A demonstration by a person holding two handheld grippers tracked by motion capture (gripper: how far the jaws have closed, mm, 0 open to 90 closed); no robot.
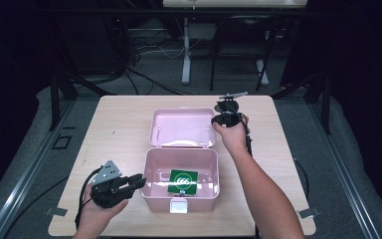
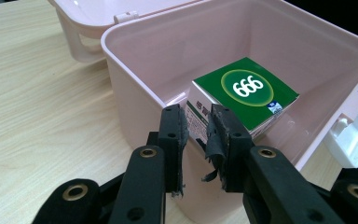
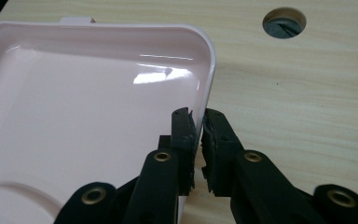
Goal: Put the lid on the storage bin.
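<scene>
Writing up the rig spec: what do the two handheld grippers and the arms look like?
Both grippers are black: left gripper, right gripper. Each has two black jaws with brass-ringed holes and frayed dark pads. A grey three-cornered plate tops each; a black cable trails. Forearms bare, no sleeves.

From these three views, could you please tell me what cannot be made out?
- Green packet: left gripper view, small side print too small; the left tool's pads cover part.
- Pink box latch: high view, too small for detail.
- Lid: right gripper view, cut off at the left edge.
</scene>
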